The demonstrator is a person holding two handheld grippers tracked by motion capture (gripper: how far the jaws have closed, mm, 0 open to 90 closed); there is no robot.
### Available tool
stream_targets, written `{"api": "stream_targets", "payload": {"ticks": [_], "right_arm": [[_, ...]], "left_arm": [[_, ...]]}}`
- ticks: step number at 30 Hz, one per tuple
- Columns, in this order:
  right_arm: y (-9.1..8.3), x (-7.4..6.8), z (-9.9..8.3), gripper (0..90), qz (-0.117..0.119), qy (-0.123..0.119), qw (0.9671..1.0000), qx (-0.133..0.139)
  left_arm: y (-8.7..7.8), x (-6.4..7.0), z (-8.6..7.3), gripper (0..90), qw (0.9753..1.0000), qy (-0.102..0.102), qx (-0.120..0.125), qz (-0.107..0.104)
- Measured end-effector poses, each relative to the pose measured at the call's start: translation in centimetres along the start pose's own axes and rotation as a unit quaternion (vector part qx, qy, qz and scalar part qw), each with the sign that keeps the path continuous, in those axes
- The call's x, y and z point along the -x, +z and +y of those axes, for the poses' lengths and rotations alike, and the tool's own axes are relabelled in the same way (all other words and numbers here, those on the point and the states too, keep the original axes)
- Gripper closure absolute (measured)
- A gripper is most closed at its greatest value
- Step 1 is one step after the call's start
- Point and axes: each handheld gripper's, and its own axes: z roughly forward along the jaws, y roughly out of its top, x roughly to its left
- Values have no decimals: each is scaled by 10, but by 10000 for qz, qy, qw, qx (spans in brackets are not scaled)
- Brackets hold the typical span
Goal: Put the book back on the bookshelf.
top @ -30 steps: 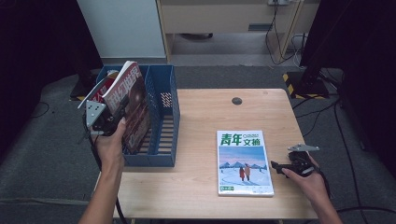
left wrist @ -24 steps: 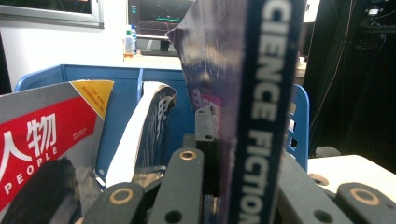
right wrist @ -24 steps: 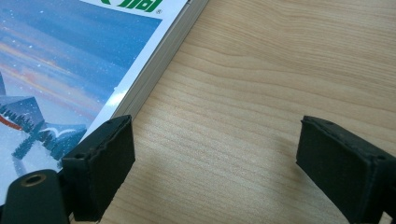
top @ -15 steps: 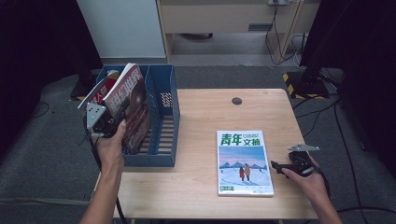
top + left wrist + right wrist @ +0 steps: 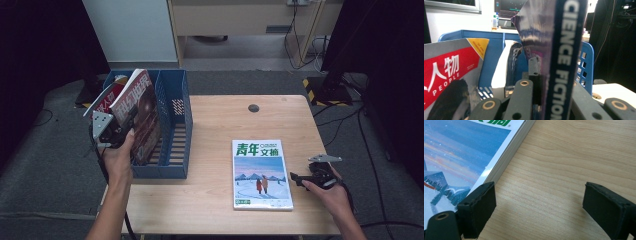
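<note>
Leaning over the left compartment of the blue file rack (image 5: 172,125), a dark magazine (image 5: 142,117) is held tilted by the left gripper (image 5: 122,131), whose jaws are closed tight on its spine edge. A red-covered magazine (image 5: 447,72) is seen already standing in the rack beside it. The right gripper (image 5: 300,179) is rested on the wooden table (image 5: 215,120) with jaws spread wide and nothing between them, just beside the right edge of a snowy-covered magazine (image 5: 261,173) lying flat.
</note>
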Motion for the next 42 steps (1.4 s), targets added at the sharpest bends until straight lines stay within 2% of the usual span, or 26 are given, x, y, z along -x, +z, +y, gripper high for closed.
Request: {"api": "stream_targets", "payload": {"ticks": [12,21,32,42], "right_arm": [[0,0,0,117,-4,-1,10000,3],[1,0,0,117,-4,16,10000,-17],[0,1,0,117,-1,-10,10000,-20],[1,0,0,117,16,-15,10000,-43]], "left_arm": [[3,-1,-6,839,9998,-48,-42,169],[5,-1,-14,839,9997,-100,-64,196],[13,8,-25,839,9997,-138,-117,169],[17,8,-33,838,9995,-209,-70,212]]}}
